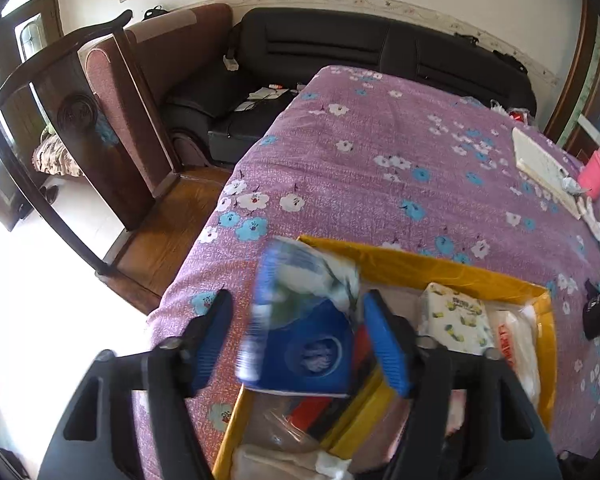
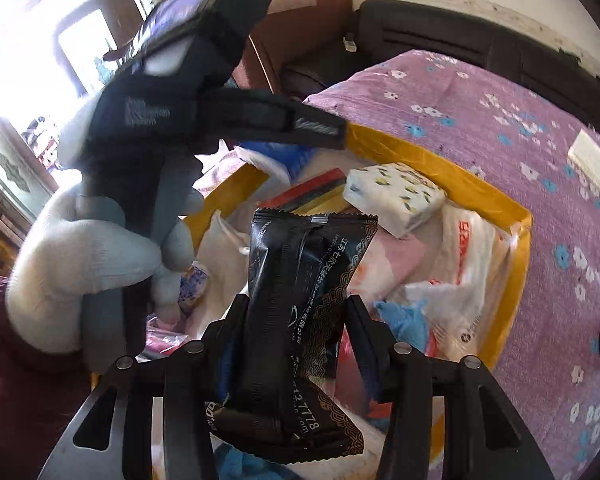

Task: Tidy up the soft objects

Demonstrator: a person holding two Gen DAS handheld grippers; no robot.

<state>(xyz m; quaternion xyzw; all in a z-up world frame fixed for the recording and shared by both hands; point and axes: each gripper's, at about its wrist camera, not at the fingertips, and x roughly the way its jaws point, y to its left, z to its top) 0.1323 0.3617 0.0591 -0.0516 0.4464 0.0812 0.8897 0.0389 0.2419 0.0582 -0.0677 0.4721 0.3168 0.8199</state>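
Note:
A yellow cardboard box sits on a purple flowered bedspread and holds several soft packs. In the left wrist view my left gripper is open, and a blue and white soft pack sits blurred between its blue pads over the box's left corner, touching neither. In the right wrist view my right gripper is shut on a black foil packet above the box. A white tissue pack with yellow print lies inside, also seen in the left wrist view.
A white plastic bag and pink cloth fill the box. A gloved hand with the left gripper's body is at the left. A white board, a pink cup, a black sofa and a wooden chair surround the bed.

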